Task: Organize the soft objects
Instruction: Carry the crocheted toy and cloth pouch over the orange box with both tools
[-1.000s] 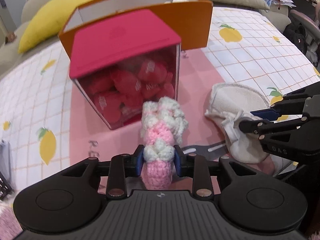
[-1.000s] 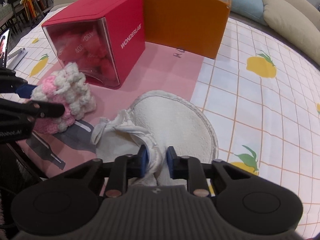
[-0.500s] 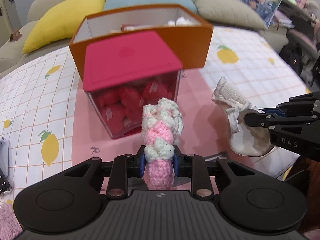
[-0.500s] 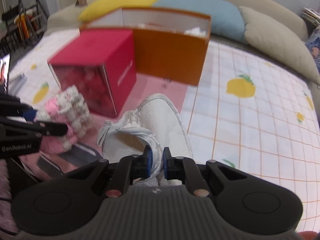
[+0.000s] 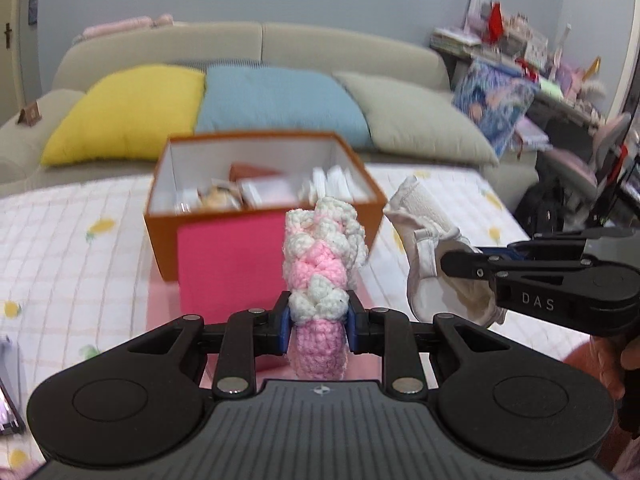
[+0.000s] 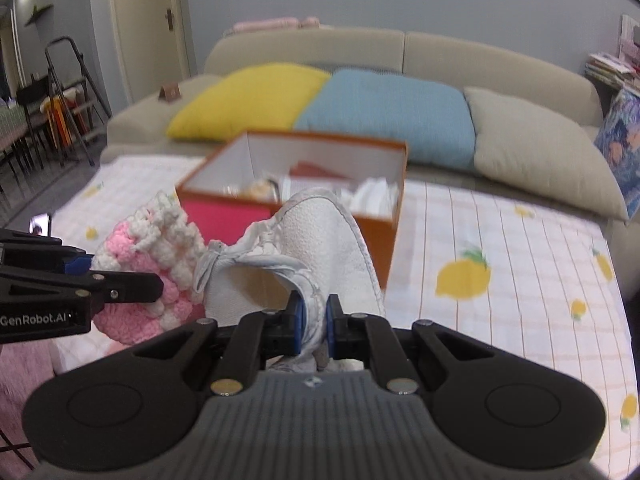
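My left gripper (image 5: 318, 326) is shut on a pink and white crocheted piece (image 5: 320, 256) and holds it upright in the air. It also shows at the left of the right wrist view (image 6: 160, 248). My right gripper (image 6: 313, 330) is shut on a white soft shoe (image 6: 316, 240) and holds it lifted. The shoe shows at the right of the left wrist view (image 5: 424, 240), with the right gripper (image 5: 464, 262) clamped on it. An open orange box (image 5: 360, 216) with several items inside stands ahead on the table, also in the right wrist view (image 6: 380, 228).
A pink-red box (image 5: 228, 264) stands against the orange box's front. The table carries a lemon-print cloth (image 6: 500, 248). Behind it is a sofa with yellow (image 5: 128, 112), blue (image 5: 280, 104) and grey (image 5: 416, 120) cushions. Cluttered shelves (image 5: 520, 60) stand at right.
Both grippers have risen with their objects and tilted up. The boxes now sit lower and farther, and the orange box's inside and the sofa have come into view.
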Tool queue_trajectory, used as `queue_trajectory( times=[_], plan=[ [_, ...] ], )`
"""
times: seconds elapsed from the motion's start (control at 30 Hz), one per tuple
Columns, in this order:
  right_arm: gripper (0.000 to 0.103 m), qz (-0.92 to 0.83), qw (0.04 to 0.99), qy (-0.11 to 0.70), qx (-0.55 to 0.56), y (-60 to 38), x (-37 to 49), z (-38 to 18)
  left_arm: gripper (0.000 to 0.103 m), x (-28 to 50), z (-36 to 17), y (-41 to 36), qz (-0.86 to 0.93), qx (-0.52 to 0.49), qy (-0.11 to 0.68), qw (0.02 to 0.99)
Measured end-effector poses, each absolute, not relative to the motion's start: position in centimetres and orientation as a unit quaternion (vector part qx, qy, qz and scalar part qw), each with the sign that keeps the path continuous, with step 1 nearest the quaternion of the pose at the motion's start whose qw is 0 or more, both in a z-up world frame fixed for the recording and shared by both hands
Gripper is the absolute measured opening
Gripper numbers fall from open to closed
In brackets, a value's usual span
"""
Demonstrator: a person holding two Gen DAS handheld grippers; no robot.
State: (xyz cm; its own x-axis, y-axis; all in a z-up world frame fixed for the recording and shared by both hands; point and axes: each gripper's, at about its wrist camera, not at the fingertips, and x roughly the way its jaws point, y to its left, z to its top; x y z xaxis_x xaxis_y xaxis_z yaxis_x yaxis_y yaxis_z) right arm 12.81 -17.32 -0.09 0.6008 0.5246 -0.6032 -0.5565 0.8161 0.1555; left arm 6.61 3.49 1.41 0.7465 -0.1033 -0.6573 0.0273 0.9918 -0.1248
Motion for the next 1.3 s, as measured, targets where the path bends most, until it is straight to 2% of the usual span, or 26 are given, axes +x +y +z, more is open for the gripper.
queue_trajectory(
  times=[0.4, 0.57, 0.9, 1.3],
  plan=[
    [0.009, 0.336, 0.903, 0.268, -0.023, -14.0, 18.4, 5.0, 0.029, 12.5, 5.1, 5.6, -0.003, -0.031, 0.291, 0.956],
    [0.009, 0.334, 0.901, 0.277, -0.006, -12.1, 22.2, 5.3, 0.029, 15.9, 5.0, 6.8, 0.007, -0.022, 0.307, 0.951],
    [0.010, 0.308, 0.892, 0.328, -0.049, -6.3, 29.1, 1.4, 0.029, 21.9, 1.6, 8.9, 0.009, -0.034, 0.364, 0.931],
    [0.010, 0.277, 0.882, 0.356, -0.140, -2.7, 33.3, -3.5, 0.029, 26.2, -2.4, 9.5, 0.029, 0.008, 0.418, 0.908]
  ],
)
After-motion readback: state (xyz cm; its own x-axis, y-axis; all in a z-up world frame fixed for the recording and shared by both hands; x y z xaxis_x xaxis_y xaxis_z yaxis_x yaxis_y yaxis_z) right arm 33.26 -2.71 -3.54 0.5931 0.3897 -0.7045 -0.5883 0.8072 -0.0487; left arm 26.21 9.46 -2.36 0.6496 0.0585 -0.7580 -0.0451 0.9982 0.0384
